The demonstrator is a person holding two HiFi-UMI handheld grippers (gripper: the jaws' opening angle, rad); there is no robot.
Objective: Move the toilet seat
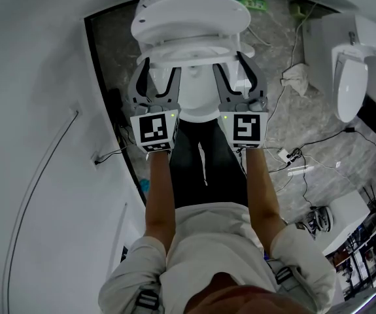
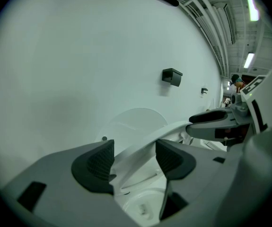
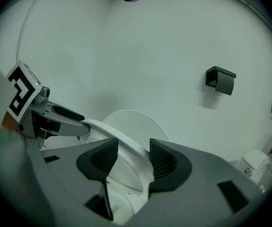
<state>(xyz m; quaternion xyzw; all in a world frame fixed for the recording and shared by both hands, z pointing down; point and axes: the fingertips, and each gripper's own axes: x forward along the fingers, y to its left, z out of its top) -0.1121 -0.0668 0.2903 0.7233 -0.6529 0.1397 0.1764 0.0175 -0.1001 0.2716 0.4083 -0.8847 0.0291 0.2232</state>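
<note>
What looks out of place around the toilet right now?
Loose cables and a crumpled cloth litter the floor right of the toilet. The toilet seat hangs half raised, clamped by the left gripper and right gripper.

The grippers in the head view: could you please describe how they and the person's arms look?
Both the left gripper and the right gripper are grey, two-fingered forks with black ribbed pads, each carrying a white cube with black square markers and a small green light. The person wears a pale short-sleeved shirt.
</note>
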